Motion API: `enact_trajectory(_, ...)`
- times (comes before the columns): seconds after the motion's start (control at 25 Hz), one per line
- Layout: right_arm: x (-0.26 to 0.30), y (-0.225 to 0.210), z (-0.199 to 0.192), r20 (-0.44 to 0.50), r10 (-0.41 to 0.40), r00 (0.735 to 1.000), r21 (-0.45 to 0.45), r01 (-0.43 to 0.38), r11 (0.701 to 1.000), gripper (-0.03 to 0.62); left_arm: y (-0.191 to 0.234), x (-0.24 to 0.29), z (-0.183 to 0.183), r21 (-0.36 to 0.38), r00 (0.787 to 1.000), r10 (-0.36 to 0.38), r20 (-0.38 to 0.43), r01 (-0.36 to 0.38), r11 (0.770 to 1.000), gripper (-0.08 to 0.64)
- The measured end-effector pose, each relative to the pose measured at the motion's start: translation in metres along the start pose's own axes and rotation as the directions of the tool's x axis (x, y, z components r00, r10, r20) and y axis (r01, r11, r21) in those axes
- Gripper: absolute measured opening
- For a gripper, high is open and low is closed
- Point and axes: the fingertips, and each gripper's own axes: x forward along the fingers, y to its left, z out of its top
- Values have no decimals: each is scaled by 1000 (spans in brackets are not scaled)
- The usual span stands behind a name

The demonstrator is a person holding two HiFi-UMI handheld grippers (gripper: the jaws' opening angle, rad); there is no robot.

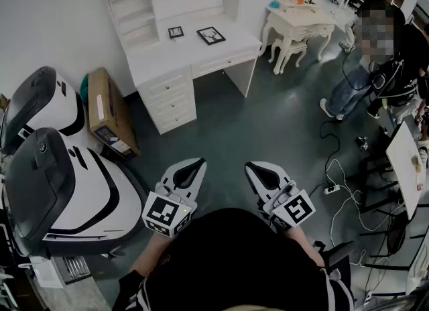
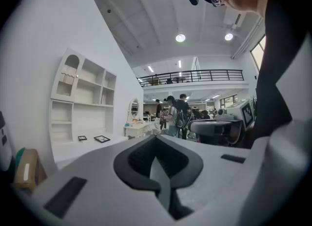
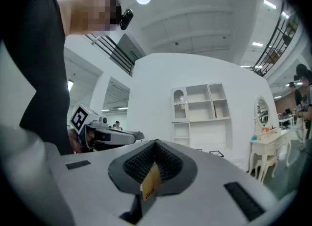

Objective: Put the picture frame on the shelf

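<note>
A picture frame (image 1: 211, 35) lies flat on the top of a white desk (image 1: 157, 65), with a smaller frame (image 1: 175, 32) just beside it to the left, the two apart. The white shelf (image 1: 136, 16) rises at the back of the desk, above both frames. A cardboard box (image 1: 110, 112) leans near the desk's left side, next to two white and black machines (image 1: 60, 182). A white dressing table (image 1: 298, 25) stands to the right of the desk, and a person (image 1: 382, 55) stands further right, above cables (image 1: 342, 196) on the dark floor. Well apart from the desk, the left gripper (image 1: 196, 163) and the right gripper (image 1: 252, 167) are held side by side near the wearer's body, pointing toward the desk. Each has its jaws closed together with nothing between them
</note>
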Motion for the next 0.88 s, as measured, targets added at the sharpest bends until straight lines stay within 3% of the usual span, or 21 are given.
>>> enact_trajectory(0.52,-34,-21,-9,-60,-20,998,-10,20,1000,18,-33,28,6,-17,1000,-21,-5,21,1000,6)
enact_trajectory(0.72,-67,-48,-3,-57,-66,996,-27,64,998,18,-56,50,10,56,1000,5,-18,-4,998,6)
enact_trajectory(0.88,-94,-64,1,-25,-53,998,7,53,999,20,-78,69,10,83,999,10,-32,-7,997,6)
